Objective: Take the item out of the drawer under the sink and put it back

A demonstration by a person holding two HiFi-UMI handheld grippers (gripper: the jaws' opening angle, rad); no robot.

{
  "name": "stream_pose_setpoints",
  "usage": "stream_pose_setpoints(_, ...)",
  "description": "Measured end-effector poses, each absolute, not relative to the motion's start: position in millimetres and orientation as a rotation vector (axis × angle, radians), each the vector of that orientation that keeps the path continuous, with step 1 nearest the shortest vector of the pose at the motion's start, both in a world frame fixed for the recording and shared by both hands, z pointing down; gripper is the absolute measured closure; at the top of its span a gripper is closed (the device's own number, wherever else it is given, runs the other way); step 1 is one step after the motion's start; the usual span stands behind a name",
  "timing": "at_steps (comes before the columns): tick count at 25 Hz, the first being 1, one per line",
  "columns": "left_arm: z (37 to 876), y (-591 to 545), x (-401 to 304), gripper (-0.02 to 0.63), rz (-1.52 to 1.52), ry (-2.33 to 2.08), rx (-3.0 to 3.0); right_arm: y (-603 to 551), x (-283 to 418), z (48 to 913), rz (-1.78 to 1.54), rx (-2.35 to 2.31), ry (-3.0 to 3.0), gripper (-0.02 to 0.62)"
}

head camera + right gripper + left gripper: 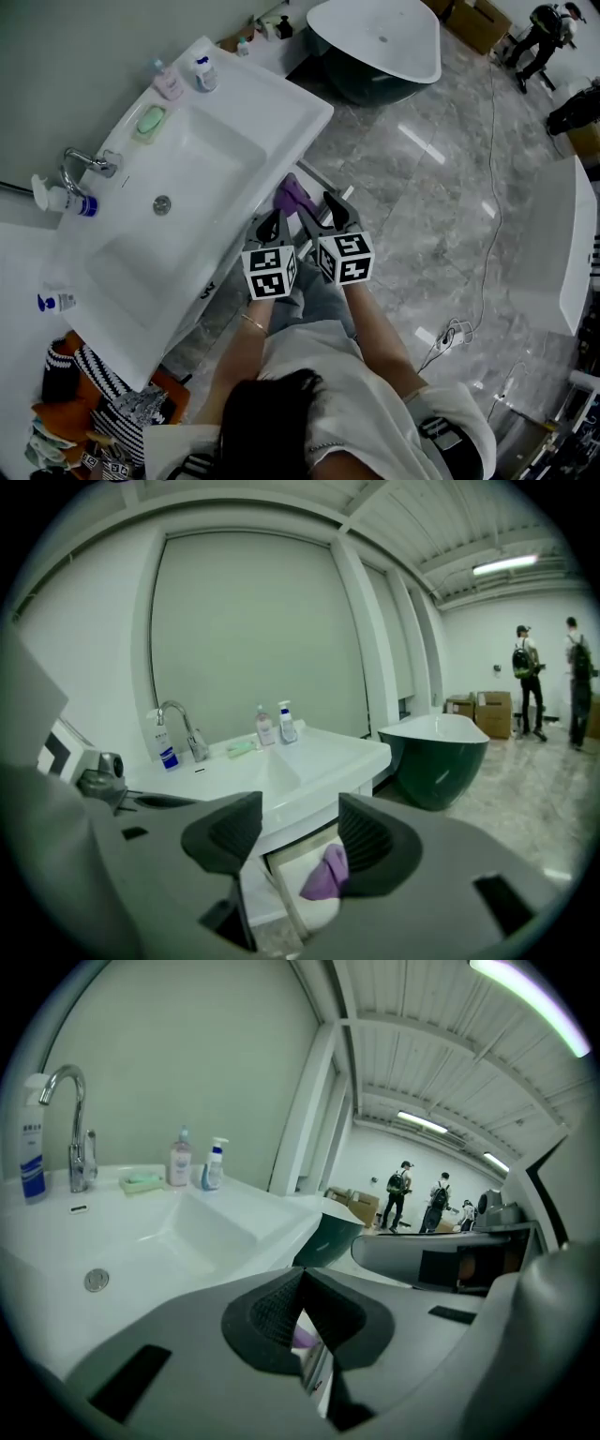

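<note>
Both grippers held side by side over the open drawer [291, 869] under the sink [281, 94].
Both forearms reach forward from the torso, marker cubes nearly touching. The left gripper [273, 221] points down at the sink's front edge, its jaws pressed together on nothing. The right gripper [335, 208] hangs just beside it, jaws spread wide and empty. The purple item [325, 873] lies in the drawer, beyond the right gripper's jaws.

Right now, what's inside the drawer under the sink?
A purple cloth lies in the open drawer. The sink above hides the drawer's back part.
</note>
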State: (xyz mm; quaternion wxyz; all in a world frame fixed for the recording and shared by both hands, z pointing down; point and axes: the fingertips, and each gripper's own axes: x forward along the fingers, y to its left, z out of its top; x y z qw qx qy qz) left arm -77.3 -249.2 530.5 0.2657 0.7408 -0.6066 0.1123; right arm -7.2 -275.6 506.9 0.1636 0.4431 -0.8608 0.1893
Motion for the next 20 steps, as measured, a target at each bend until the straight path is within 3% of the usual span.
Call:
stream_pose_setpoints(4, 512.9, -243.0, -79.6, 0.603, 0.262, -1.644, 2.057, -261.8, -16.0, 492.8, 0.446, 1.265, -2.477, 0.345)
stream_pose_setpoints(13, 490.5, -226.6, -87.9, 0.603, 0.196, -1.636, 2.112, -239.0, -39.3, 472.0, 0.373, 1.282, -2.532, 0.467)
stream_pose_setpoints(17, 484.4, -222.0, -93.1, 0.603, 0.18, -1.644, 2.122, -233.9, -40.3, 461.3, 0.35, 1.322, -2.565, 0.568)
stream_pose_setpoints(20, 481.1, -221.6, -94.4, 0.603, 0.169, -1.643, 2.129, -234.7, -38.6, 457.3, 0.346, 1.353, -2.559, 0.578)
